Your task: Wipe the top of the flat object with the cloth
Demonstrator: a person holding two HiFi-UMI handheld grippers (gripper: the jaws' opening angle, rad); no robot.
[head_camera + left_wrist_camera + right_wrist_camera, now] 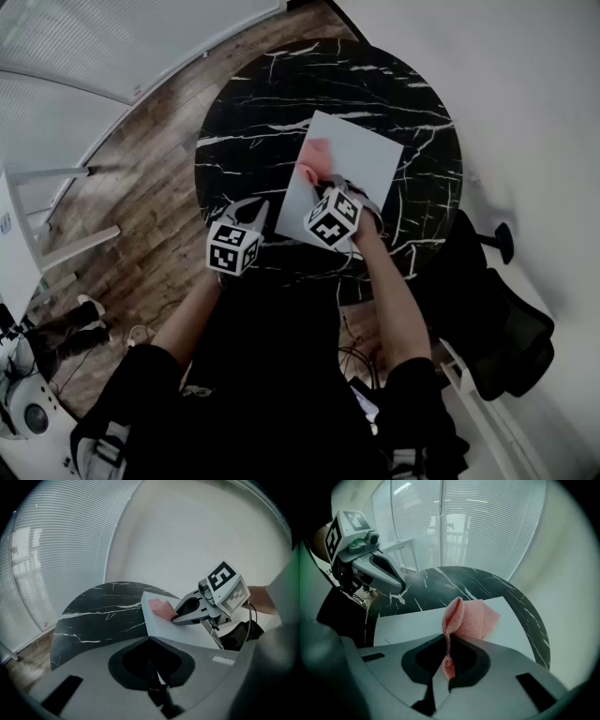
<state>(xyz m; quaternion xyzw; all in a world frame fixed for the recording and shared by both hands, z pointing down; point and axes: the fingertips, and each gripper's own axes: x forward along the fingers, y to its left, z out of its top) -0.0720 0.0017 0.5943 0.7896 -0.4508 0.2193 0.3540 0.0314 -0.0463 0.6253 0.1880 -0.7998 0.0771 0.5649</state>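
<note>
Closest to the lens, the right gripper [448,641] is pinching its jaws tight on a fold of the pink knitted cloth [471,618]. The rest of the fabric is bunching up ahead of the tips and draping onto the white flat rectangular board [408,620]. Gripping a raised ridge this way is leaving a loose pad of cloth lying on the surface, which I judge suits dragging it in a wipe.

From the head view, the cloth is sitting near the board's left edge, and most of the top is lying bare beyond it and to the right, so much of the wiping seems left to do. The board is lying flat on the round black marble counter with white veins [262,103], right of its centre.

Further out, the left gripper [150,640] is holding its jaws together with nothing between them. It is hanging over the counter's near side, just beside the board's near-left corner and apart from the cloth, probably keeping clear of the wiping path.
</note>
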